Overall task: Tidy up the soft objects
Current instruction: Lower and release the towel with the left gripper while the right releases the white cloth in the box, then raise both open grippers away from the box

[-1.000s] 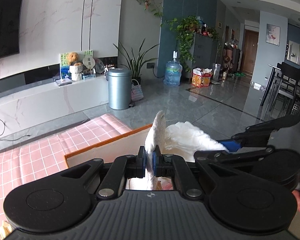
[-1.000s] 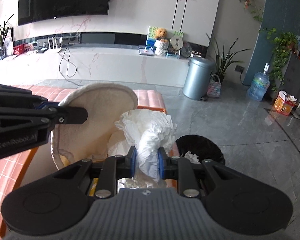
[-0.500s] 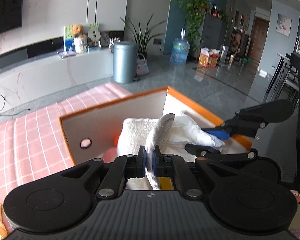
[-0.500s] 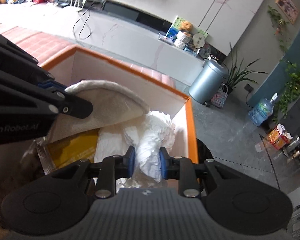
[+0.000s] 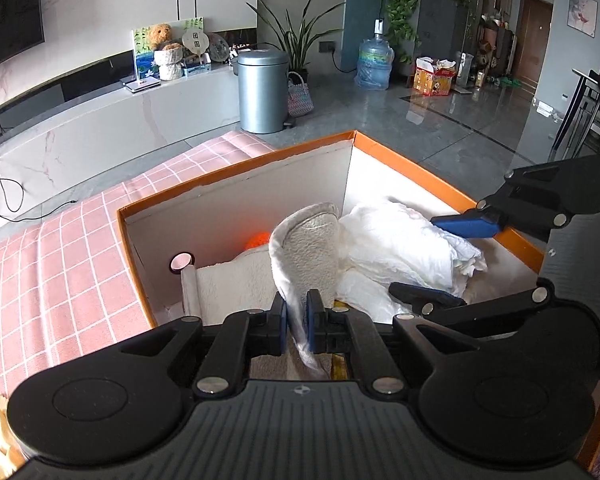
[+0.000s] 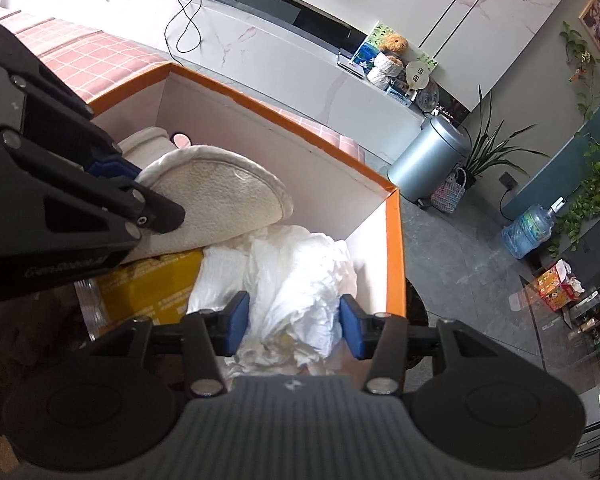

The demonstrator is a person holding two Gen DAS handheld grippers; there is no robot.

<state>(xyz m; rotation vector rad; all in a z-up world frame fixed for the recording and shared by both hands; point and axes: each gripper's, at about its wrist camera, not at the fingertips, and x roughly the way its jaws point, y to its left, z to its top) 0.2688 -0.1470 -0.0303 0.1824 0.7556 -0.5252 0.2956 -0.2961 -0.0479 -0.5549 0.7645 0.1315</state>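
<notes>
Left wrist view: the left gripper (image 5: pixel 297 322) is in a narrow pinch on the edge of a cream fleece pad (image 5: pixel 306 248), with the pad's rim caught between the blue fingers (image 5: pixel 281 320). Its jaws are easing apart slightly, and the fabric is between them and touching both pads. The pad stands up out of the pinch and curls forward, rounded at the top. It lies inside an orange-rimmed box (image 5: pixel 404 162) with white inner walls. Just right of the pad is a crumpled white cloth (image 5: pixel 396 240), which touches it. The right gripper (image 5: pixel 452 264) straddles that cloth from the right side of the picture, one blue finger above and one dark finger below.

Right wrist view: the right gripper (image 6: pixel 296 320) has its jaws opening, about halfway wide. The crumpled white cloth (image 6: pixel 300 280) sits between the blue pads (image 6: pixel 236 318), resting in the box (image 6: pixel 394 232) near its far right corner. Whether the pads still touch it I cannot tell. To the left, the left gripper (image 6: pixel 140 196) holds the fleece pad (image 6: pixel 216 204) above a yellow packet (image 6: pixel 148 284). Behind the pad is a rolled cream towel (image 6: pixel 144 142), against the box's far wall.

Surroundings: the box rests on a pink checked cover (image 5: pixel 60 276). Beyond it are a grey floor and a metal bin (image 5: pixel 262 92).
</notes>
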